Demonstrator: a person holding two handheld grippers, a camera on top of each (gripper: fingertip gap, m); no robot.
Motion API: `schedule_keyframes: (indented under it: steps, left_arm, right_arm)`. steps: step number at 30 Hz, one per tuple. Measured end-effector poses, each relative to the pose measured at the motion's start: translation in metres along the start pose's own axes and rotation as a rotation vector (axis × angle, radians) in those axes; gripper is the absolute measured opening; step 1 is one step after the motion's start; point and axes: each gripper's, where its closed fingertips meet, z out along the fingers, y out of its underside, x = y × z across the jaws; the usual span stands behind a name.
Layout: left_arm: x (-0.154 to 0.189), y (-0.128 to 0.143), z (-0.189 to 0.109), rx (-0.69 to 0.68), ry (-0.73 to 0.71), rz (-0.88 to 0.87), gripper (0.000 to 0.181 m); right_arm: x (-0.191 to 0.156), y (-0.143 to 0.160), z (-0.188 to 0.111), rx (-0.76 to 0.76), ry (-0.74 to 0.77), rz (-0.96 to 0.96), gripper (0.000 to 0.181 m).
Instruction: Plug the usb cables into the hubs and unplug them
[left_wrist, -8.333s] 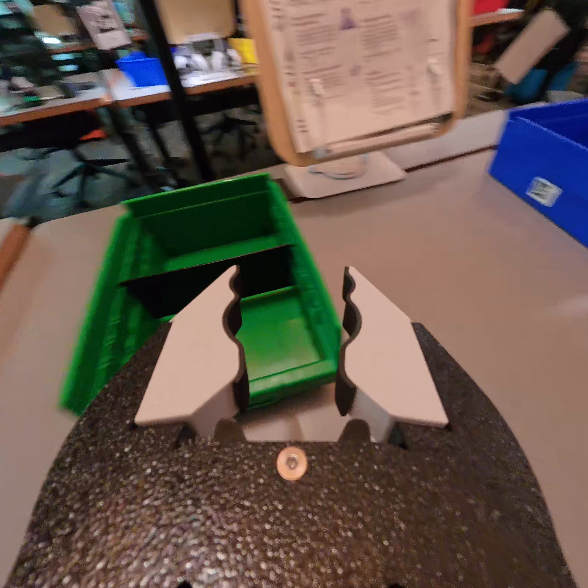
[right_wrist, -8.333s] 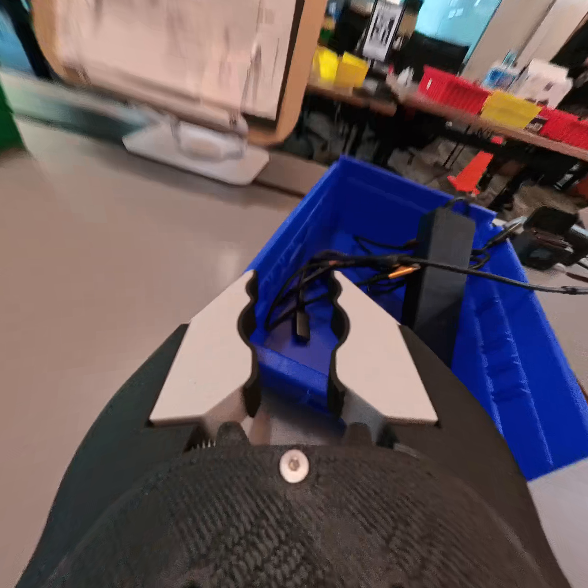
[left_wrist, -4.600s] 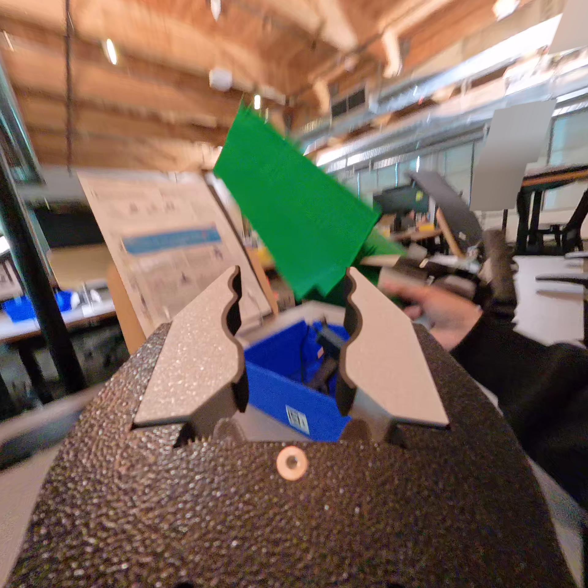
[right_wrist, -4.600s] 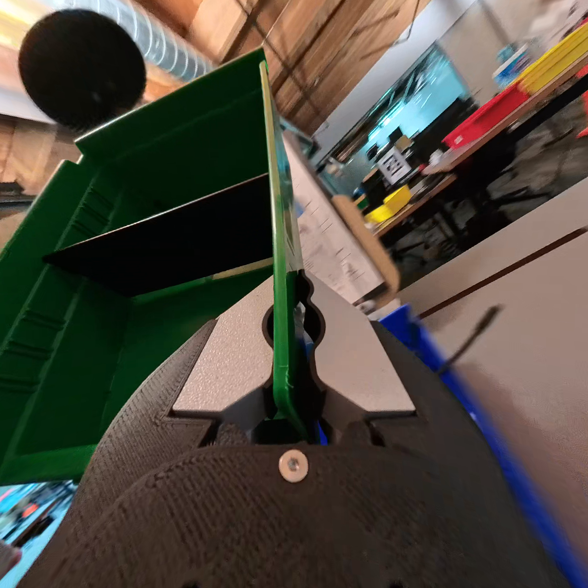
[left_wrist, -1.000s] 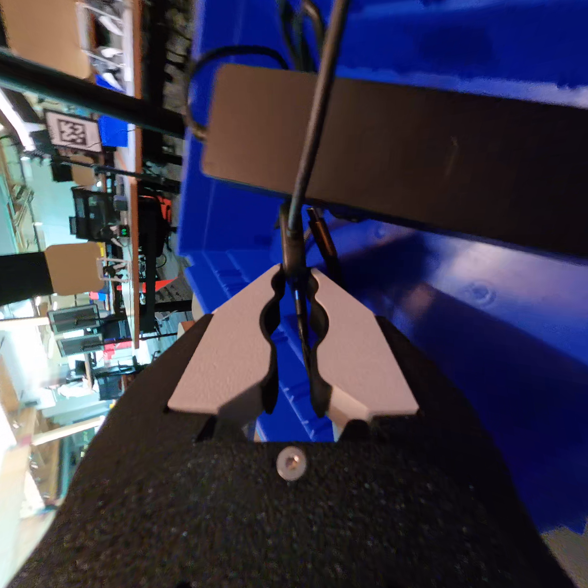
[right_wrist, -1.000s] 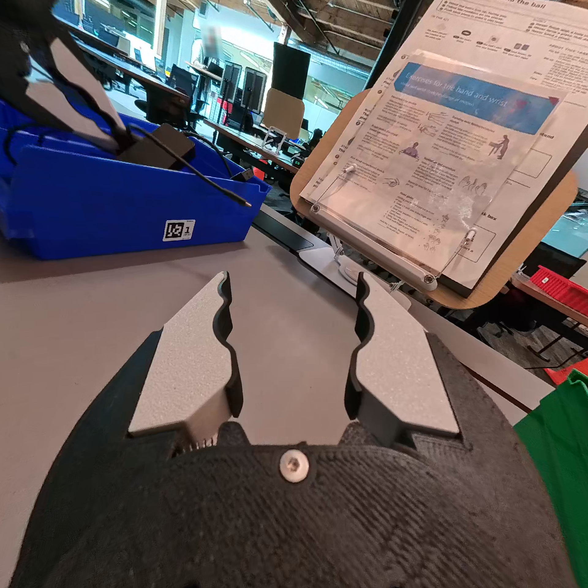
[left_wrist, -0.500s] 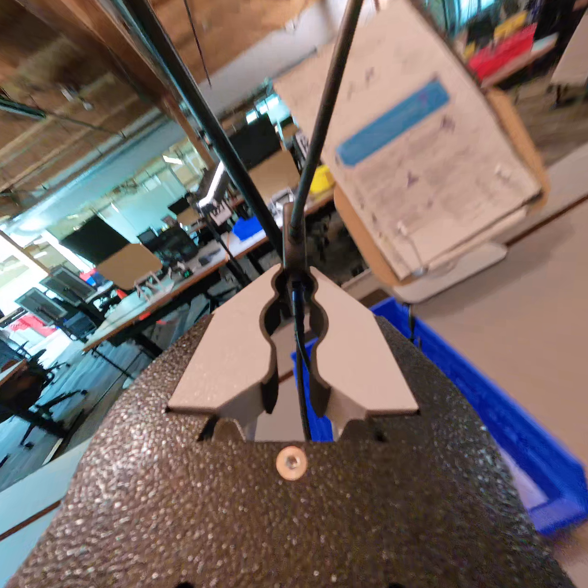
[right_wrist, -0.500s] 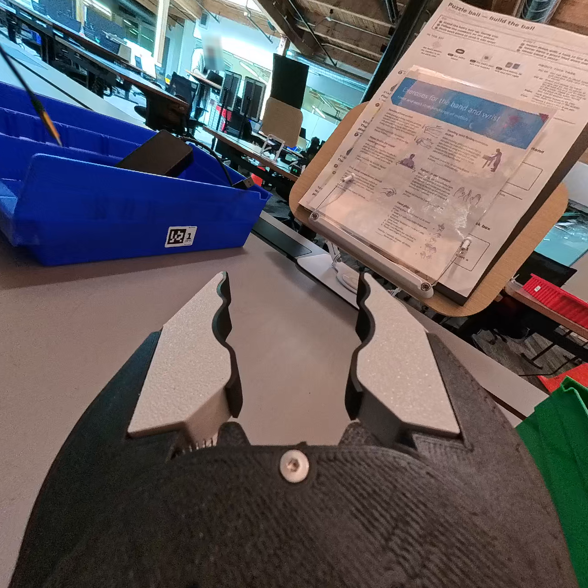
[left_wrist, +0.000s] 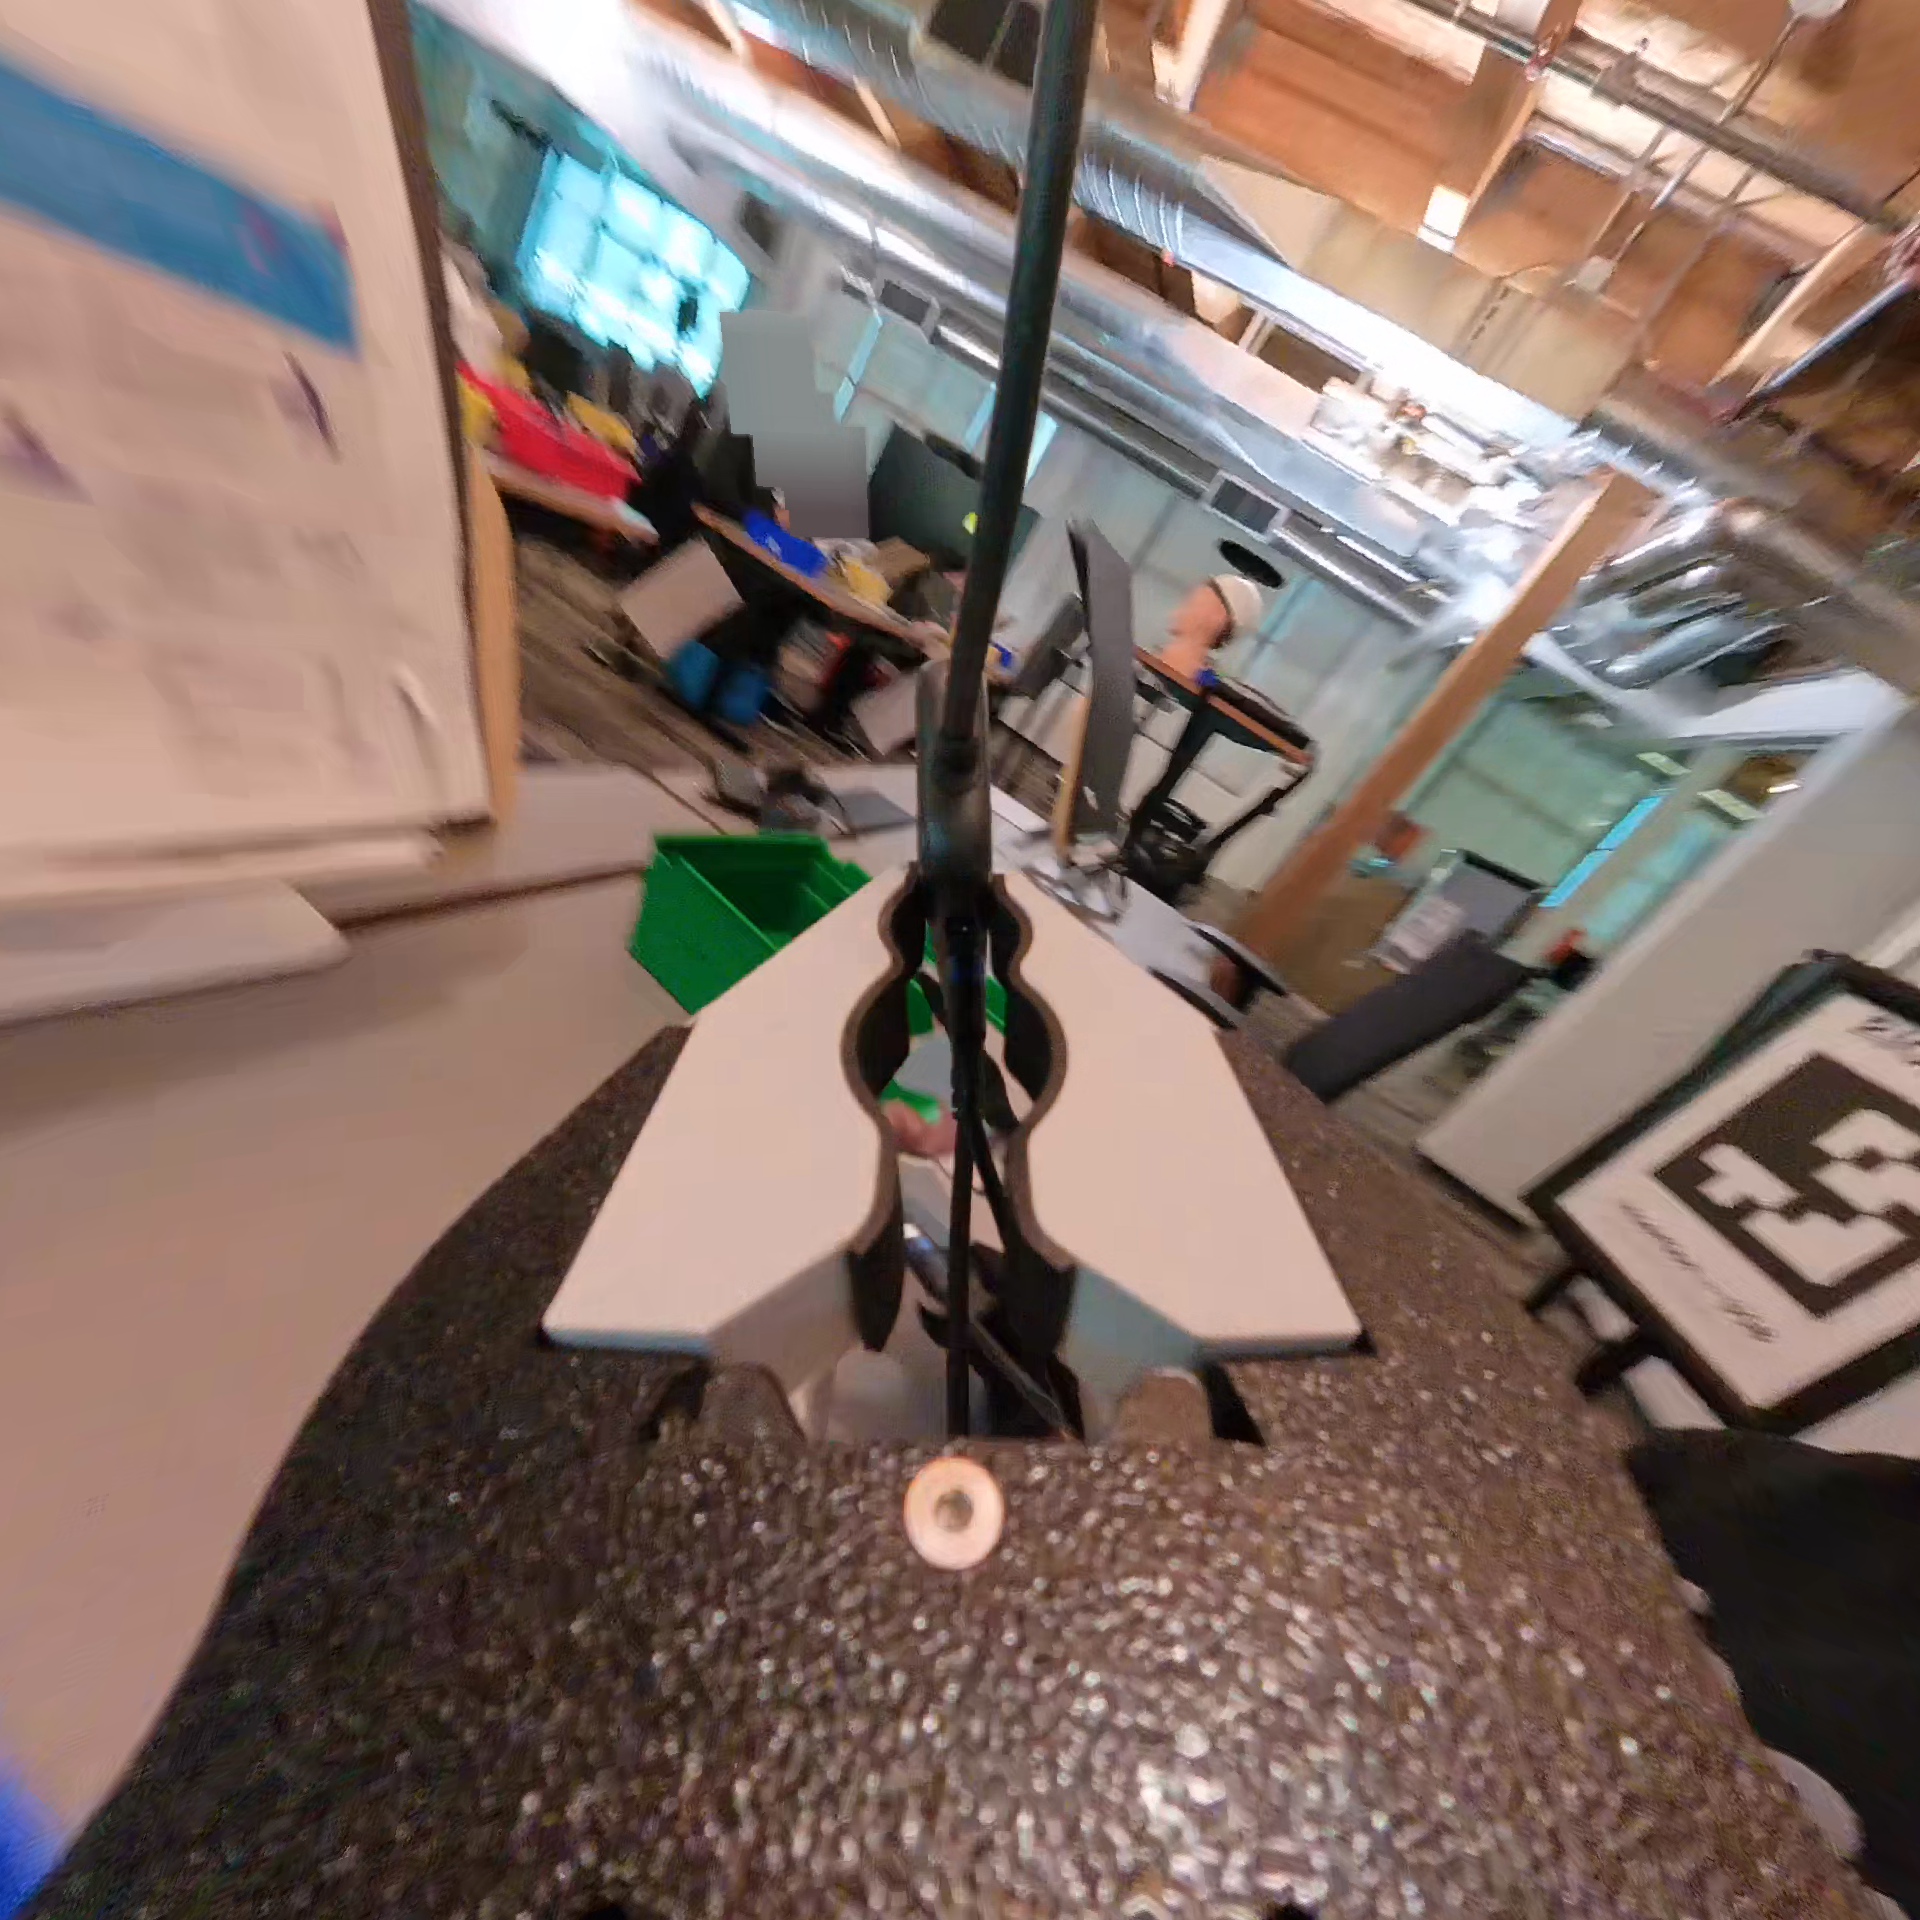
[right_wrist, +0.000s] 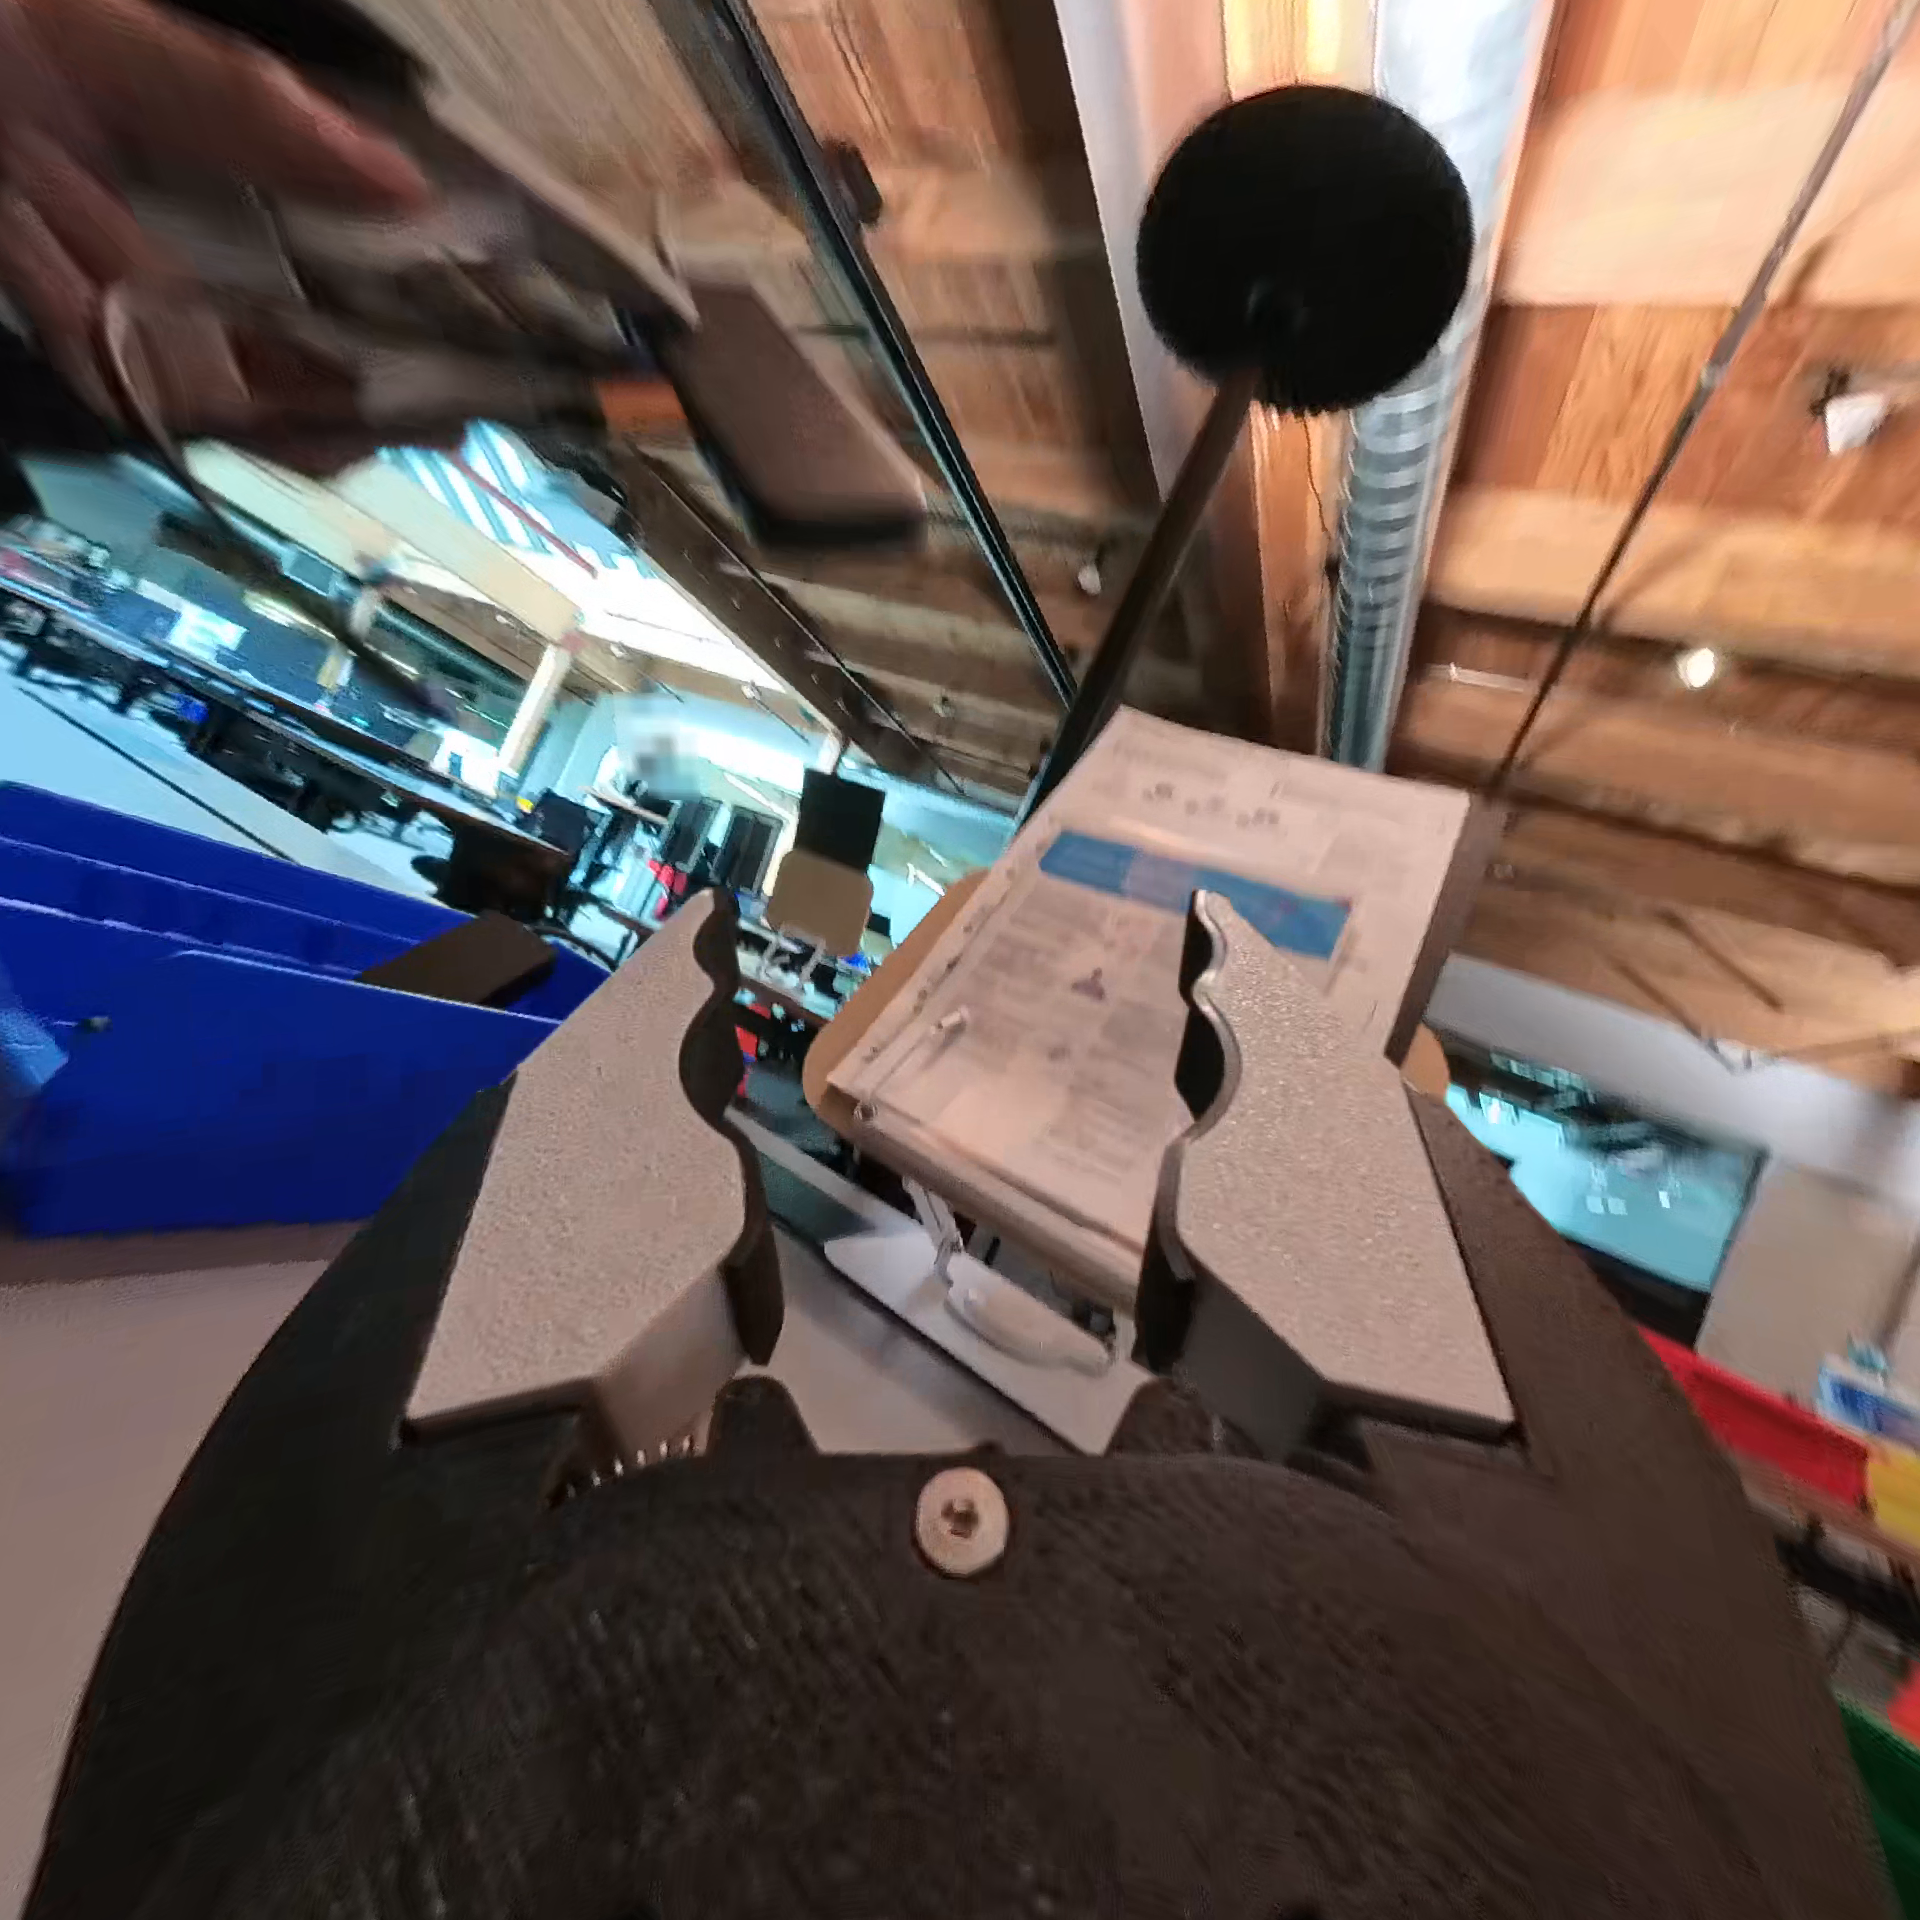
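Lifted cable (left_wrist: 1013, 416), now upright

A: Item, left gripper (left_wrist: 954, 894)?
B: Pale grey fingers (left_wrist: 774, 1122) with black wavy inner edges, on a speckled black body. The cable (left_wrist: 1013, 395) clamped there was black, its plug dark grey.

A: Right gripper (right_wrist: 954, 914)?
B: Same grey fingers (right_wrist: 592, 1174), black-lined, on a black ribbed body.

A: Bins?
B: One blue bin (right_wrist: 229, 1081), a black hub (right_wrist: 457, 961) showing over its rim. One green bin (left_wrist: 727, 904).

A: Remaining entries?
B: Table (left_wrist: 208, 1195), light grey. Document stand (right_wrist: 1132, 997), tan board carrying white sheets with a blue band. Marker board (left_wrist: 1787, 1184), white with a black block pattern, black frame.
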Motion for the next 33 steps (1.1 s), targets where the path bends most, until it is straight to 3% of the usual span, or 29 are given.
schedule_keyframes:
  steps: [4, 8, 9, 12, 21, 27, 33]
  left_arm:
    - [-0.023, 0.077, 0.03, -0.104, 0.068, -0.213, 0.009]
    - [-0.036, 0.121, 0.049, -0.16, 0.122, -0.342, 0.009]
    - [-0.038, 0.127, 0.052, -0.167, 0.129, -0.356, 0.009]
    - [-0.042, 0.135, 0.06, -0.17, 0.168, -0.424, 0.009]
    - [-0.048, 0.137, 0.067, -0.124, 0.213, -0.522, 0.009]
    - [-0.046, 0.136, 0.069, -0.087, 0.24, -0.571, 0.009]
    - [-0.052, 0.142, 0.065, -0.124, 0.152, -0.367, 0.019]
  right_arm:
    - [-0.009, -0.013, -0.008, 0.064, -0.094, 0.015, 0.086]
    - [-0.022, 0.0, -0.012, 0.032, -0.201, 0.081, 0.082]
    - [-0.023, 0.004, -0.012, 0.012, -0.216, 0.092, 0.073]
    - [-0.031, 0.009, -0.017, -0.006, -0.301, 0.06, 0.045]
    - [-0.025, 0.015, -0.015, -0.041, -0.308, 0.177, 0.046]
    - [-0.024, 0.013, -0.015, -0.076, -0.35, 0.367, 0.046]
    - [-0.022, 0.009, -0.013, -0.08, -0.398, 0.627, 0.046]
